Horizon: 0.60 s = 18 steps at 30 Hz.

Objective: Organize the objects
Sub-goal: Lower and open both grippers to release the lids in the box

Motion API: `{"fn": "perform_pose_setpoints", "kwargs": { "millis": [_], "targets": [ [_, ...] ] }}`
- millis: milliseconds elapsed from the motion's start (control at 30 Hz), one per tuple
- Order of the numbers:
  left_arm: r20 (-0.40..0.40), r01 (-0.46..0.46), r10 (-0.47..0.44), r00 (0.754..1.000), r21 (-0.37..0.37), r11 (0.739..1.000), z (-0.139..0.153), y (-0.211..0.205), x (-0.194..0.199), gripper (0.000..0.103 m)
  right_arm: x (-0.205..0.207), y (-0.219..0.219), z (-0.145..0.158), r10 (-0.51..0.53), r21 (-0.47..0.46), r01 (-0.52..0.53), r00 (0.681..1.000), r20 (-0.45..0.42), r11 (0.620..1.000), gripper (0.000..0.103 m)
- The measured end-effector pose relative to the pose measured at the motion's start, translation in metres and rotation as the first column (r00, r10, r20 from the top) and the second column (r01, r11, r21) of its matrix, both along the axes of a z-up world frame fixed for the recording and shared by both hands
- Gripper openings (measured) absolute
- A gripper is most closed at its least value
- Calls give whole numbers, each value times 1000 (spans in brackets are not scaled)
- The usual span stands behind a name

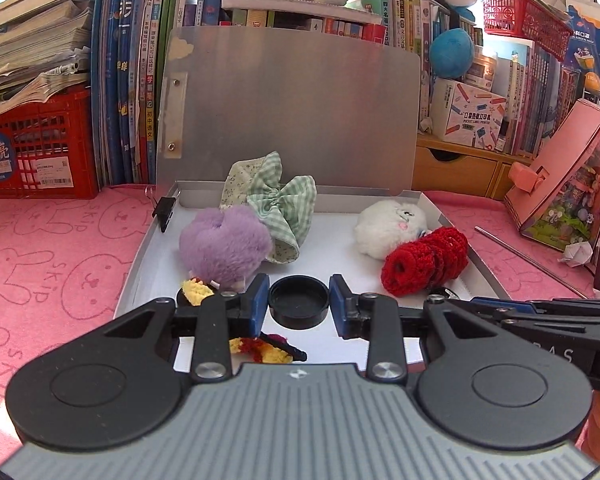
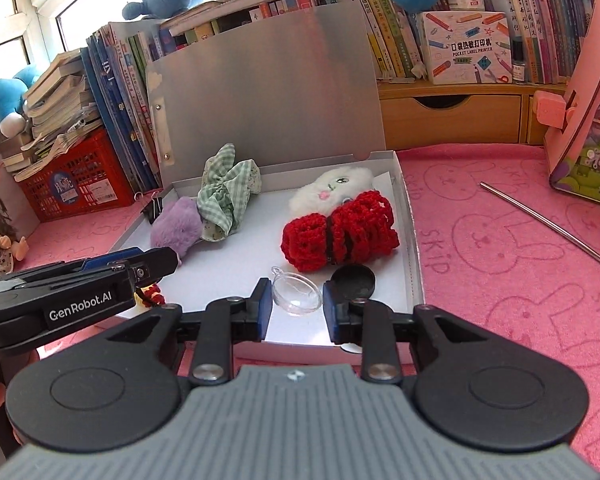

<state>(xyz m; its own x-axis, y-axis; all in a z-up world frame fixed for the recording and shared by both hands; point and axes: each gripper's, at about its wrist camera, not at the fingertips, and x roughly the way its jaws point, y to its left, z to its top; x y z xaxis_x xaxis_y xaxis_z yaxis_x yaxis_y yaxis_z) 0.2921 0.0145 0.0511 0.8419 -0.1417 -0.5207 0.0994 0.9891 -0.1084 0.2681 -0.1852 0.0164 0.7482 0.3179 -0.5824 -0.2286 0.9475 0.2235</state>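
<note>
In the lower centre of the left wrist view, the left gripper point(image 1: 299, 306) stands with its blue pads spread on either side of a black round lid point(image 1: 299, 301), with a slim gap on each side, so it is open around the lid, not pinching it. The lid rests on the floor of a shallow white box point(image 1: 482, 266) on the pink worktop point(image 1: 52, 248). In the right wrist view, lower centre, the right gripper point(image 2: 297, 304) is likewise spread around a clear plastic half-shell point(image 2: 297, 294). Behind them lie a purple pom-pom point(image 1: 225, 245), a green gingham bow point(image 1: 280, 204), a white plush point(image 1: 388, 226) and a red crocheted piece point(image 1: 424, 262).
</note>
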Motion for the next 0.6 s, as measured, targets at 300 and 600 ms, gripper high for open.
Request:
{"fn": "perform_pose_setpoints", "kwargs": {
  "millis": [300,600],
  "targets": [
    [-26,-8,9,1000,28,1000,-15,-1,12,38,7,9,-8,13,-30,-13,1000,-2,999,32],
    [-45,1,1,999,55,998,-20,-4,16,40,9,16,-10,19,-57,-18,1000,5,998,37]
  ]
}}
